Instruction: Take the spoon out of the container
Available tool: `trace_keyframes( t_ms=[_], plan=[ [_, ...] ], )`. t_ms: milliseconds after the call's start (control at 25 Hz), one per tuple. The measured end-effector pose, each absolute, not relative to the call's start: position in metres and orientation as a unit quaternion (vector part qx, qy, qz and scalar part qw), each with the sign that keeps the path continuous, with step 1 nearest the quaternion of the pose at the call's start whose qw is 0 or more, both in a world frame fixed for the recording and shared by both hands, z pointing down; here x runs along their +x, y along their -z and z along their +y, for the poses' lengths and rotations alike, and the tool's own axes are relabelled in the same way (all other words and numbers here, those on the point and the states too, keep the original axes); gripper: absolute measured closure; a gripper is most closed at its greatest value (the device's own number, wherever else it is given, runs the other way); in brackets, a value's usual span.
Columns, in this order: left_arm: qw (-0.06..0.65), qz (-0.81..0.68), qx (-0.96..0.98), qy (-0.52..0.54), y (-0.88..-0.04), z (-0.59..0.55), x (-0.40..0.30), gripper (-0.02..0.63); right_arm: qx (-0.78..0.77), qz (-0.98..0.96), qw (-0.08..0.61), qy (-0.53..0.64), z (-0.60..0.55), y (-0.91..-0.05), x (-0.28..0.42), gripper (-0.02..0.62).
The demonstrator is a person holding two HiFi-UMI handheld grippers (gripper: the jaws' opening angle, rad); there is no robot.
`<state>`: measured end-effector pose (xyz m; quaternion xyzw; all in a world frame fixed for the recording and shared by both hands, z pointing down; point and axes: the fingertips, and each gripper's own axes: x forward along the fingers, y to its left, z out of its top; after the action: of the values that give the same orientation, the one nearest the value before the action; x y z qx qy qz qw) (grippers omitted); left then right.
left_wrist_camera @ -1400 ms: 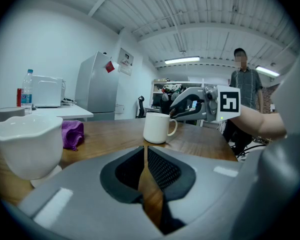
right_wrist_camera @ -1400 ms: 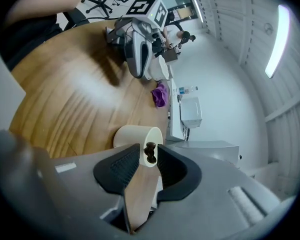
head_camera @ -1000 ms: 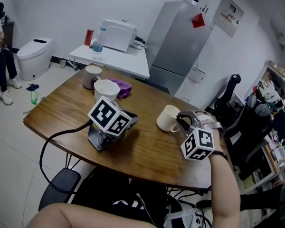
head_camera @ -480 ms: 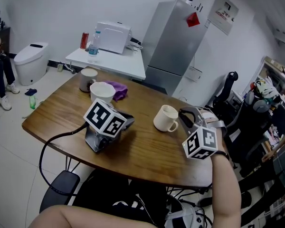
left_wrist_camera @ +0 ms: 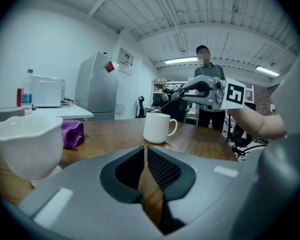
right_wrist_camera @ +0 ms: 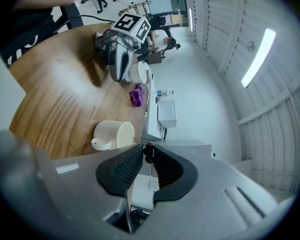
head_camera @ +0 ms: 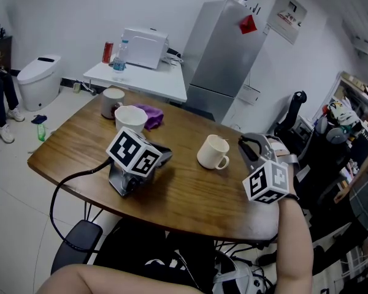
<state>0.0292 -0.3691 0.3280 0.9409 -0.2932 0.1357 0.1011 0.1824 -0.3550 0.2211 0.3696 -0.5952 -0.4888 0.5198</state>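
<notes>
Right gripper (head_camera: 248, 144), pinching the spoon (right_wrist_camera: 148, 149), should lift steadily clear of the mug (head_camera: 211, 152) at nine o'clock; left gripper (head_camera: 164, 156) idles, pressed together.

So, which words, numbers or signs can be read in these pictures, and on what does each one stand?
None can be read.
Wall poster: print too small to read.
Red tag on the refrigerator: no legible writing.
Red can and water bottle: labels too small and blurred.
</notes>
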Motion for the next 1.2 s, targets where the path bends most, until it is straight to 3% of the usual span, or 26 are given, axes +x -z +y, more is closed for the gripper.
trace_keyframes(
  t_ms=[560, 1200],
  plan=[
    [0.101, -0.293, 0.941, -0.136, -0.330, -0.369, 0.028, 0.584, 0.416, -0.582, 0.509, 0.478, -0.359, -0.212, 0.211, 0.526],
    [0.102, -0.292, 0.941, -0.136, -0.329, -0.368, 0.023, 0.584, 0.439, -0.564, 0.554, 0.427, -0.374, -0.242, 0.262, 0.526]
  ],
)
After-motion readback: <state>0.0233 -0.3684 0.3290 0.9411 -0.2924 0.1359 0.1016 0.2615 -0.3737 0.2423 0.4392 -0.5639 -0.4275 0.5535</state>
